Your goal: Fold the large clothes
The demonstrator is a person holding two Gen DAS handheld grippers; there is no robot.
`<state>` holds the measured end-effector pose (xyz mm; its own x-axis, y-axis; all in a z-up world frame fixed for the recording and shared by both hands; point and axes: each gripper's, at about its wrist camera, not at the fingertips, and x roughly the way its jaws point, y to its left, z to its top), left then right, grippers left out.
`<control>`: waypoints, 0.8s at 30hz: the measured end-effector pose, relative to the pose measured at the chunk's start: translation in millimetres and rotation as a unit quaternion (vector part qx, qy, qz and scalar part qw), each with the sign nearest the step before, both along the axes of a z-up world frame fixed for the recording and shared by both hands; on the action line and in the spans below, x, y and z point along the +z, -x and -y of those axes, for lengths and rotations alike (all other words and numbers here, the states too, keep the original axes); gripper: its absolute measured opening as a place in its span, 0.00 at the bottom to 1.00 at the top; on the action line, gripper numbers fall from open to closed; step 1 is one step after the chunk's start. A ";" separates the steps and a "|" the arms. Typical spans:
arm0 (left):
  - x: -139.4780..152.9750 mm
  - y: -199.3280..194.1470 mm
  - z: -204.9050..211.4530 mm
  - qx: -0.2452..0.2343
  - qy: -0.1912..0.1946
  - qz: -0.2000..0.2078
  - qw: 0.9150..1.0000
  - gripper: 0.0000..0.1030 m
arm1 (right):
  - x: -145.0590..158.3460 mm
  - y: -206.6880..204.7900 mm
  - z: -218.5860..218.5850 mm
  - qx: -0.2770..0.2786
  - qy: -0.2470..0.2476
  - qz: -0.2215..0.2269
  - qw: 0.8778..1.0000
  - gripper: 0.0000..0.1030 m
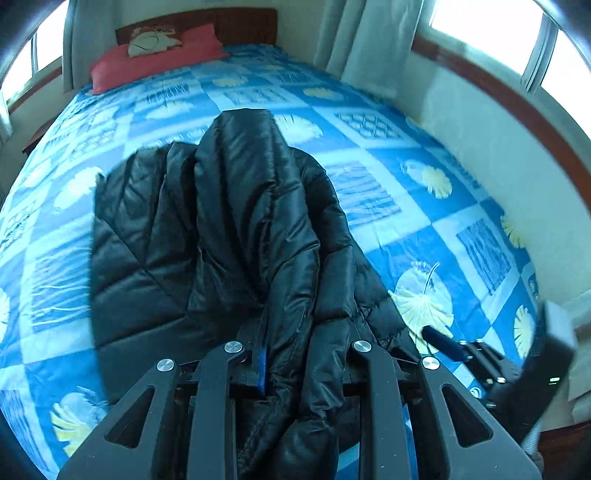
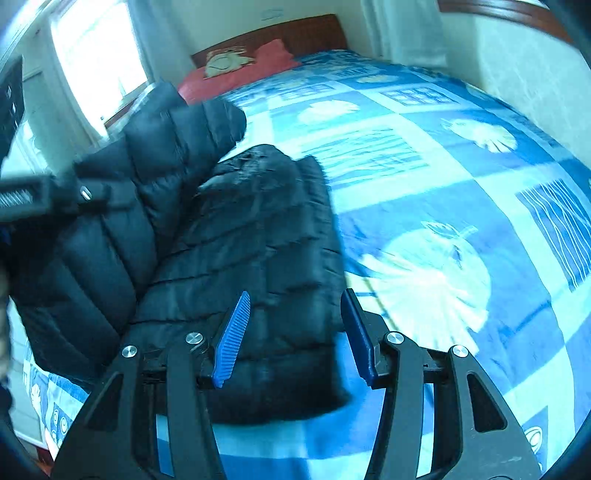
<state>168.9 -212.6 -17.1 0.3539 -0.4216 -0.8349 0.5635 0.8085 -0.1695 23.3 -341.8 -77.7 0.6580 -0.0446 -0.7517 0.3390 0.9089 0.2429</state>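
A black quilted puffer jacket (image 1: 207,236) lies on the bed, partly folded. My left gripper (image 1: 295,354) is shut on a bunched part of the jacket and lifts it off the bed; the fabric hides most of its blue pads. In the right wrist view the jacket (image 2: 251,258) lies at the left, with the lifted part (image 2: 155,147) held up by the left gripper (image 2: 74,195). My right gripper (image 2: 293,332) is open and empty, hovering over the jacket's near right edge. It also shows at the lower right of the left wrist view (image 1: 443,341).
The bed is covered by a blue and white patterned sheet (image 1: 406,192). A red pillow (image 1: 155,62) lies by the wooden headboard (image 1: 240,22). A wall (image 1: 498,129) and curtains (image 1: 369,44) run along the bed's right side. Windows are on both sides.
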 end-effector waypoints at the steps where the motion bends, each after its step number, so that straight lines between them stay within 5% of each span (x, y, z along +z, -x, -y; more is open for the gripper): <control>1: -5.4 1.4 5.2 0.000 -0.004 0.001 1.000 0.23 | -1.3 2.9 4.4 -0.002 -0.002 0.000 1.000 0.49; 11: -47.4 7.3 27.4 0.010 0.004 -0.004 1.000 0.23 | -9.5 13.9 27.5 -0.020 -0.021 0.000 1.000 0.50; 24: -50.7 6.9 29.6 0.014 0.006 -0.002 1.000 0.23 | -9.3 18.3 25.7 -0.023 -0.017 -0.002 1.000 0.50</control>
<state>162.0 -242.2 -67.8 0.3626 -0.4219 -0.8310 0.5399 0.8219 -0.1816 5.0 -367.5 -87.0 0.6522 -0.0491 -0.7565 0.3815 0.8836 0.2715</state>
